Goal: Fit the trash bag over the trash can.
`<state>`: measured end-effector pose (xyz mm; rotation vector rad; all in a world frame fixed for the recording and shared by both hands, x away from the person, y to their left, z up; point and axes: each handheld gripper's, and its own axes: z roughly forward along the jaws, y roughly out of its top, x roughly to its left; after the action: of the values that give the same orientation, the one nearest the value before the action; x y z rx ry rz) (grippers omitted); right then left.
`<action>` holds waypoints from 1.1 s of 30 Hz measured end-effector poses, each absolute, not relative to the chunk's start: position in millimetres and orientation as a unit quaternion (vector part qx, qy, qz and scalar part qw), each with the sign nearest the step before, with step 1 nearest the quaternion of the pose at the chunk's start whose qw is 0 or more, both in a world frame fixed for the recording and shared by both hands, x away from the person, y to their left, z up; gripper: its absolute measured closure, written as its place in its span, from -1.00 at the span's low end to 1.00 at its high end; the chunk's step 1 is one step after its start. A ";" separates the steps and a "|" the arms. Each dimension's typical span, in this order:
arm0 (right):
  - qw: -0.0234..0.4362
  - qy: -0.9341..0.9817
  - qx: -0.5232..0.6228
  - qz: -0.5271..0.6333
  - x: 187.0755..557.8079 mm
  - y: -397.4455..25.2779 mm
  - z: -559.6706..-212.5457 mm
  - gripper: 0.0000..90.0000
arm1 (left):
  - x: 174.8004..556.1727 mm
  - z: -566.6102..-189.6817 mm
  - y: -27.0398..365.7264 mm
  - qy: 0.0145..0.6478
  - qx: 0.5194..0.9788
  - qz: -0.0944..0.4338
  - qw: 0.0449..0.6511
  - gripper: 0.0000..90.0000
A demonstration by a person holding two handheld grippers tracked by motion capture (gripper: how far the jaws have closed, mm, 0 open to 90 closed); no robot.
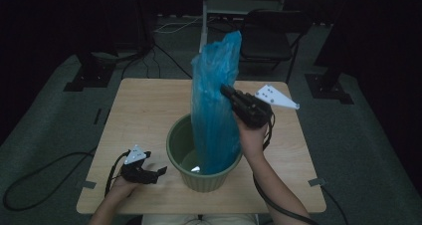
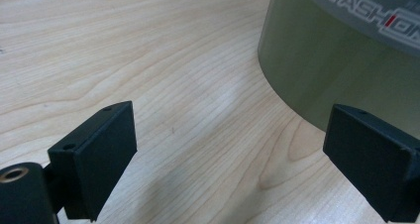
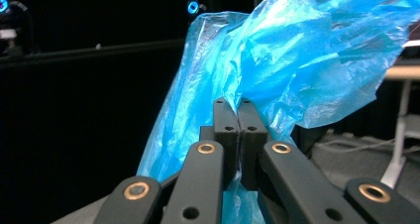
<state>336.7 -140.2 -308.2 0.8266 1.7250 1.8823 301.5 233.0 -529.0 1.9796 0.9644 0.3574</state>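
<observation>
Blue bag (image 1: 215, 116) hangs half-lifted, its foot inside the bin (image 1: 180, 140) and its upper side pinched between the right gripper's (image 1: 224, 89) closed fingers (image 3: 226, 130), so spreading its mouth over the rim looks left to do, the left gripper (image 1: 160, 171) waiting spread just beside the bin.

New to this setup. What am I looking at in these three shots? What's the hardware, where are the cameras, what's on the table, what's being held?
No robot arm here: a person holds a two-jaw gripper in each hand. The high view looks down on a wooden table from above. The other two cameras ride on the grippers and look along their black jaws. On the table stands a green bin with a blue plastic bag rising out of it. The right gripper has its jaws shut on the bag's film and holds it up. The left gripper is open, holding nothing, low over the table beside the bin's wall.
</observation>
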 end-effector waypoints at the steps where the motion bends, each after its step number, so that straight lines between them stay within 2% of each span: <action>1: 0.221 0.629 0.302 0.682 332.6 -141.7 -313.4 1.00 | 301.0 -527.9 233.9 0.391 0.795 0.145 0.441 -0.85; 5: 0.194 0.639 0.294 0.683 314.2 -145.6 -330.1 0.99 | 299.0 -521.0 237.5 0.391 0.793 0.152 0.443 -0.85; 9: 0.188 0.651 0.288 0.677 294.5 -151.7 -346.8 0.98 | 297.8 -514.0 241.6 0.394 0.780 0.145 0.464 -0.85; 14: 0.161 0.663 0.299 0.667 281.3 -159.9 -369.7 0.92 | 297.6 -502.2 240.7 0.392 0.783 0.153 0.459 -0.85; 19: 0.148 0.674 0.300 0.658 278.0 -159.3 -381.6 0.88 | 297.6 -468.5 240.5 0.400 0.773 0.173 0.461 -0.85; 22: 0.156 0.673 0.299 0.658 277.5 -159.0 -379.3 0.82 | 297.7 -440.3 237.2 0.400 0.772 0.175 0.462 -0.85; 24: 0.159 0.672 0.298 0.659 277.2 -158.9 -377.7 0.82 | 297.7 -440.3 237.2 0.400 0.772 0.175 0.462 -0.85; 25: 0.169 0.673 0.295 0.657 277.5 -158.2 -372.4 0.92 | 301.2 -405.2 228.4 0.411 0.769 0.175 0.457 -0.85; 29: 0.180 0.677 0.286 0.654 278.2 -155.4 -364.0 0.99 | 309.1 -367.7 212.7 0.399 0.763 0.168 0.480 -0.85; 31: 0.181 0.680 0.281 0.653 278.1 -154.2 -362.5 0.99 | 309.1 -367.7 212.7 0.399 0.763 0.168 0.480 -0.85; 33: 0.188 0.684 0.275 0.649 276.3 -151.0 -359.9 0.99 | 316.5 -343.8 192.4 0.374 0.768 0.164 0.493 -0.85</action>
<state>276.3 -151.0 -359.9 0.7730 1.9255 1.8257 316.5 192.4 -343.8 1.8644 0.9073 0.3984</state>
